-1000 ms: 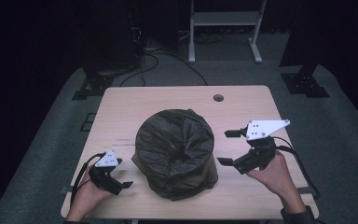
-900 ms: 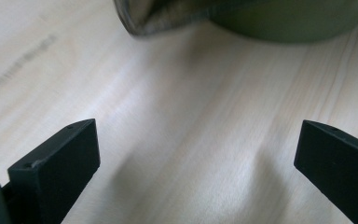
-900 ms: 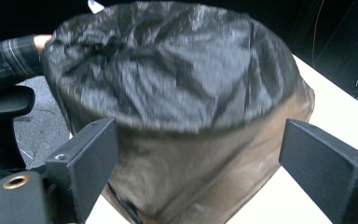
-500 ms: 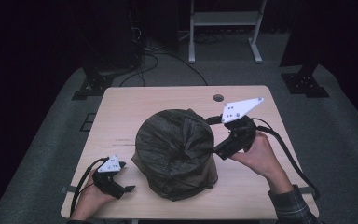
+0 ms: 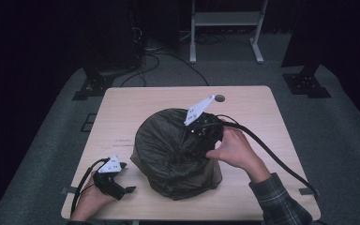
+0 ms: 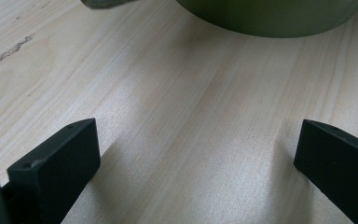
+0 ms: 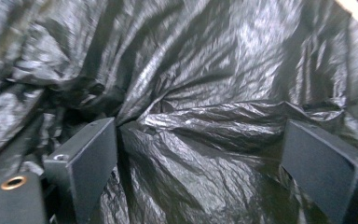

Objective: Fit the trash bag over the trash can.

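A round bin wrapped in a crumpled dark plastic bag [image 5: 173, 157] stands in the middle of the wooden table [image 5: 136, 108]. My right gripper [image 5: 198, 131] is at the bag's top right, its grey plate tilted up, pointing into the gathered folds. In the right gripper view the right gripper [image 7: 200, 154] is open wide, with a ridge of shiny black bag [image 7: 205, 70] lying between the jaws and no pad pressing it. My left gripper [image 5: 127, 177] rests open on the table at the bag's lower left. Its view shows the left gripper [image 6: 196, 158] over bare wood, the bin's green base [image 6: 270, 18] ahead.
A small round hole [image 5: 220, 98] sits in the table near its far edge. Behind the table stand a white metal frame [image 5: 225, 18] and black stand feet [image 5: 91, 86], with cables on the grey floor. A thick black cable [image 5: 272, 154] trails from the right gripper across the table.
The right hand has swung in from the right side of the bag, leftward and a little up, onto the bag's top. The left gripper has stayed where it was.
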A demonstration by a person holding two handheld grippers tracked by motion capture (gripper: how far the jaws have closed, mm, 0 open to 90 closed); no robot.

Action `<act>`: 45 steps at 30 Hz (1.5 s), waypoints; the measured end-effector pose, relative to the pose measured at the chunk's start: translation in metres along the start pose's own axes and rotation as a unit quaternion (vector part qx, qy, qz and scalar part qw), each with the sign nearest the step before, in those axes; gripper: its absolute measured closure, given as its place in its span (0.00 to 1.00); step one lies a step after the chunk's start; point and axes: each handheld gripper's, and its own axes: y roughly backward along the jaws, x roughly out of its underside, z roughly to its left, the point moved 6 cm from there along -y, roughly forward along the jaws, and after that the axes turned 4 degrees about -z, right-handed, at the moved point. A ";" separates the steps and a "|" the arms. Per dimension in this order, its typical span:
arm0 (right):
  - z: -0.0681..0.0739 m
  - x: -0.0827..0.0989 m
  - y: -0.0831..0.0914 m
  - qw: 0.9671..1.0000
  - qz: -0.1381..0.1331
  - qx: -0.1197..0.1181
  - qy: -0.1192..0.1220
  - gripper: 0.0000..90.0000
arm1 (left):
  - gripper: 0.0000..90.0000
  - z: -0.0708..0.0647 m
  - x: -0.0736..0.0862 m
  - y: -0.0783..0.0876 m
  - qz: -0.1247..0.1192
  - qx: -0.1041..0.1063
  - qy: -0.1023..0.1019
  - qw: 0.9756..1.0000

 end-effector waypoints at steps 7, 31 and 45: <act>0.000 0.006 -0.025 0.998 0.066 0.004 0.007 0.12 | 0.00 0.000 0.000 0.000 0.000 0.000 0.000 1.000; -0.004 -0.014 0.000 1.000 0.006 0.012 0.013 0.12 | 0.00 0.000 0.000 0.000 0.000 0.001 0.000 1.000; 0.010 -0.068 -0.036 0.999 0.006 -0.019 0.039 0.12 | 0.00 0.000 0.000 0.000 0.000 0.002 -0.001 1.000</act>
